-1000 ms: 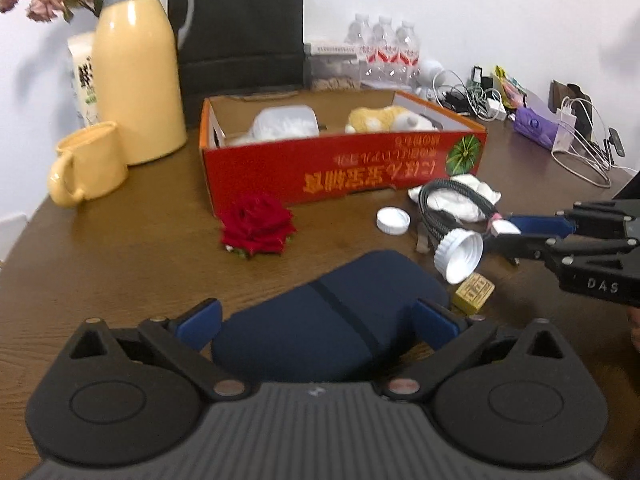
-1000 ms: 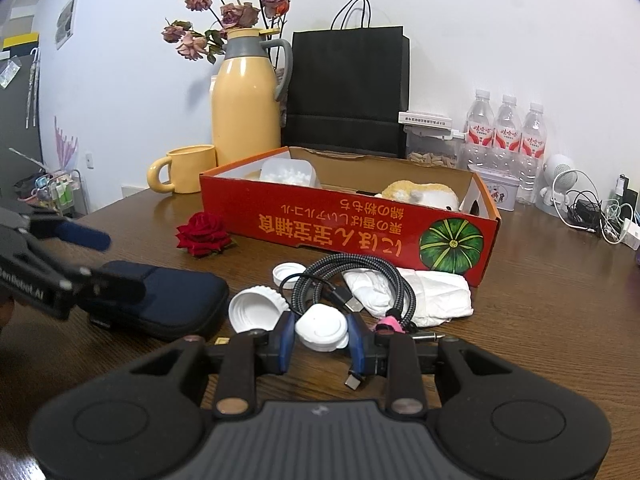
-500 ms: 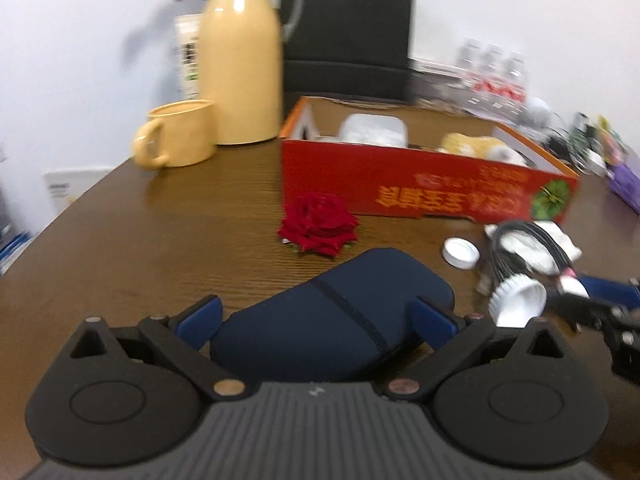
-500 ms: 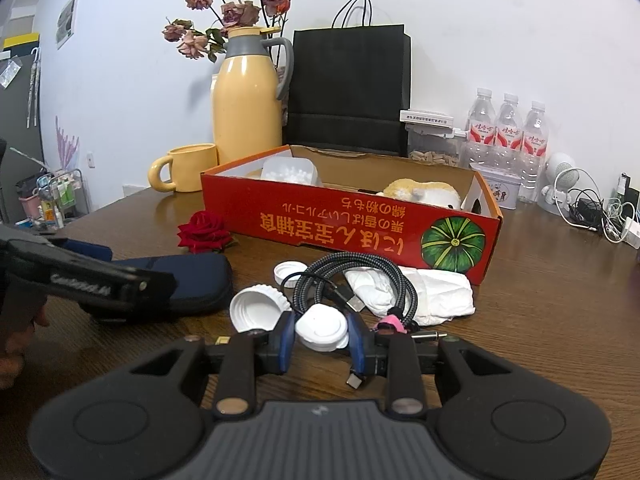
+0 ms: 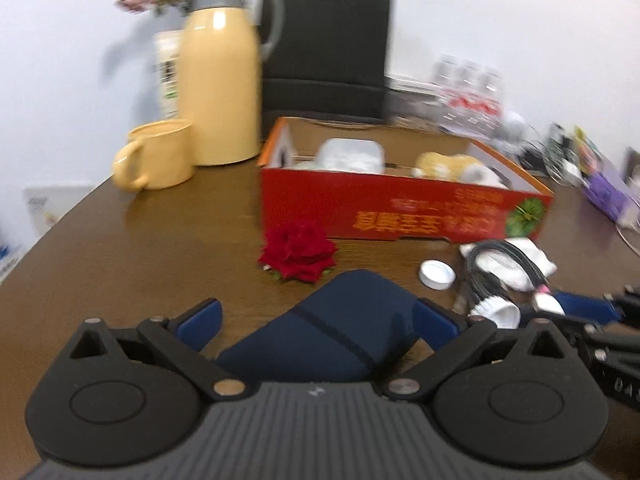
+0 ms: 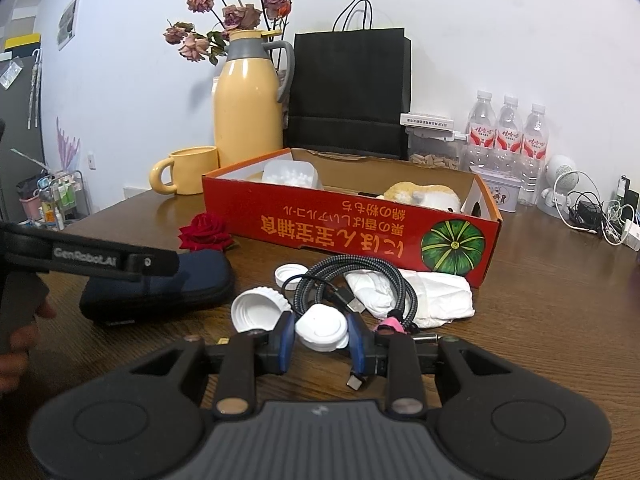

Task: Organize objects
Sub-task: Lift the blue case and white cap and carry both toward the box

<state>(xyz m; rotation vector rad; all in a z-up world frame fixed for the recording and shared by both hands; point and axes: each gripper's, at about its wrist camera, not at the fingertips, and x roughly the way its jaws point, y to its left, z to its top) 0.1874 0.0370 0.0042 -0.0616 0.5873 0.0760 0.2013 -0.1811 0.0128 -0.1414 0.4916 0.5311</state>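
The white cap (image 6: 320, 327) sits low over the wooden table (image 6: 540, 320), clamped between the pads of the right gripper (image 6: 321, 340). The navy pouch (image 5: 332, 340) lies between the spread jaws of the left gripper (image 5: 318, 326); whether both pads press on it cannot be told. Behind stands the red box (image 6: 352, 232).

Left wrist view: sitting low behind its own gripper (image 5: 316, 322), close over a navy pouch (image 5: 332, 340), tilting down and facing across the wooden table (image 5: 132, 248) toward a red box (image 5: 400, 208), slightly blurred. Right wrist view: sitting low behind its own gripper (image 6: 321, 336), facing the same box (image 6: 352, 232) from further right, close to a cable (image 6: 352, 280). Both are sharing the pouch (image 6: 160, 288), red rose (image 5: 298, 250), yellow jug (image 6: 248, 100), mug (image 5: 156, 154) and black bag (image 6: 352, 92).
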